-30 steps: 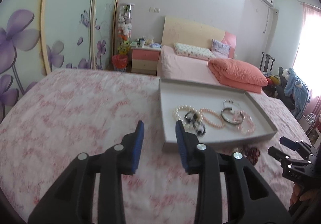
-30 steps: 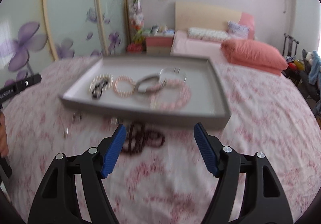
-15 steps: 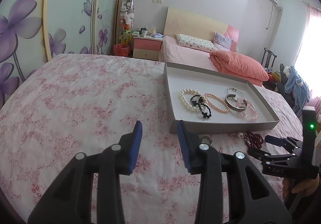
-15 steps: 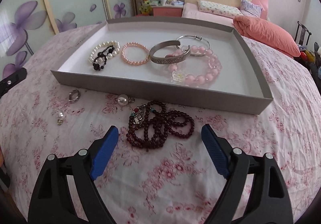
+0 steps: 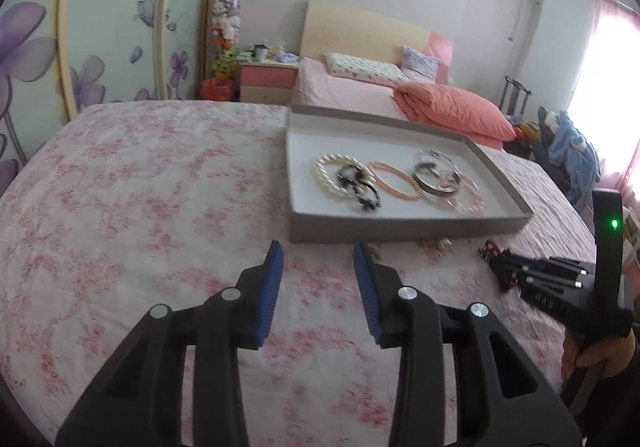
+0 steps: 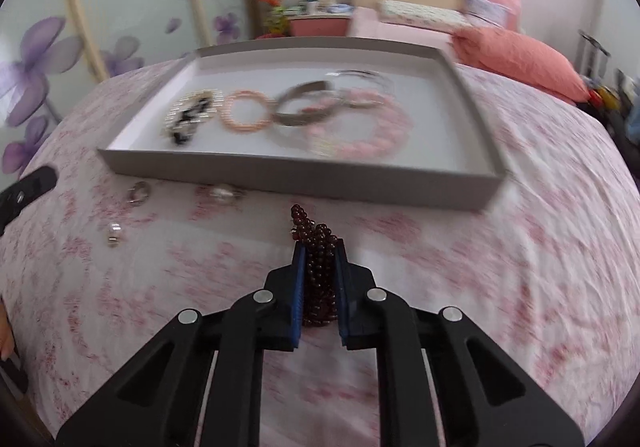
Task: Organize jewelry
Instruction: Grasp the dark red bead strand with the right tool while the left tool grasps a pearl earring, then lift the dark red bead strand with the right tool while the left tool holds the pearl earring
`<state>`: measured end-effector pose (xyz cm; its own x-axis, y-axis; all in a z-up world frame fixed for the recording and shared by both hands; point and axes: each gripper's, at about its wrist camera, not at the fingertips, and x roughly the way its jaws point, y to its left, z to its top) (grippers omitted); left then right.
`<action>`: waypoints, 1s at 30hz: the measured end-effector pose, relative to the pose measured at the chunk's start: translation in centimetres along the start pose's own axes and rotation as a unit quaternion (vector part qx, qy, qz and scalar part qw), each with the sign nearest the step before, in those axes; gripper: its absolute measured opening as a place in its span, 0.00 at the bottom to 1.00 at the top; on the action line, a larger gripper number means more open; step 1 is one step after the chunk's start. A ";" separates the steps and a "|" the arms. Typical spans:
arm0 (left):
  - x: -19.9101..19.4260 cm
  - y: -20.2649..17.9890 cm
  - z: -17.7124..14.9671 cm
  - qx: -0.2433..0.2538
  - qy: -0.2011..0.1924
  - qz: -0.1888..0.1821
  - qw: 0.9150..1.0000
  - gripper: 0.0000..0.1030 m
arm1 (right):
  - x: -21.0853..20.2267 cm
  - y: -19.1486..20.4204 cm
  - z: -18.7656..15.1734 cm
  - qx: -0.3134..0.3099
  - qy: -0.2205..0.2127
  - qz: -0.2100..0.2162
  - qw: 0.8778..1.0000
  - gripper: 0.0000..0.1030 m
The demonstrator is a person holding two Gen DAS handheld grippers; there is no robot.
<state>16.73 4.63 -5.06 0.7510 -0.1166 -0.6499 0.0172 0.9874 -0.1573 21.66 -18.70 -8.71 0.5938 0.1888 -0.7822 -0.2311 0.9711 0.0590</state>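
— Since half a second ago, the right gripper (image 6: pixel 320 279) has just closed on the dark red bead strand (image 6: pixel 316 247), bunching it upright.
— And the tray (image 6: pixel 280 175)?
— Straight ahead, just beyond on the bed (image 6: pixel 520 267). Left gripper (image 5: pixel 318 267) gapes empty, farther left.

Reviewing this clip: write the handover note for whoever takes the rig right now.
Right hand-held gripper: just closed, shut on the dark red bead strand, on the bedspread.
Left hand-held gripper: open, empty.
Done: pearl, black, peach and pink bead bracelets and two metal bangles lie in the grey tray.
Left: bead strand, ring and two small pearl pieces in front of the tray.
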 end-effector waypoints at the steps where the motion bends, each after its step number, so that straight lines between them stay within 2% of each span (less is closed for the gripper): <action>1: 0.1 -0.4 -0.2 0.003 0.005 -0.005 1.000 0.41 | -0.1 -0.5 -0.1 0.008 0.000 -0.009 1.000 0.14; 4: 0.7 -1.7 -0.6 0.016 0.021 -0.013 1.000 0.44 | -0.7 -2.1 -0.9 0.031 -0.006 -0.039 0.999 0.14; 10: 2.3 -3.9 -1.8 0.045 0.065 -0.017 0.997 0.44 | -0.8 -1.7 -0.9 0.019 -0.008 -0.066 0.998 0.14; 19: 4.9 -5.2 -2.3 0.043 0.097 0.011 0.994 0.43 | -1.0 -2.2 -1.0 0.023 -0.007 -0.060 0.998 0.14; 21: 5.2 -5.3 -2.3 0.043 0.095 0.018 0.994 0.40 | -1.0 -2.3 -1.0 0.023 -0.007 -0.059 0.998 0.14; 26: 5.8 -6.0 -1.9 0.048 0.093 0.033 0.994 0.22 | -1.0 -2.3 -1.0 0.027 -0.007 -0.054 0.998 0.14; 30: 5.9 -6.4 -2.0 0.059 0.090 0.047 0.993 0.18 | -1.0 -2.3 -1.0 0.028 -0.007 -0.053 0.998 0.14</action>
<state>19.74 -2.59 -9.34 0.6228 -0.0295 -0.7819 0.0370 0.9993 -0.0082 20.82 -21.32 -8.66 0.6241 0.0855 -0.7766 -0.1230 0.9923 0.0103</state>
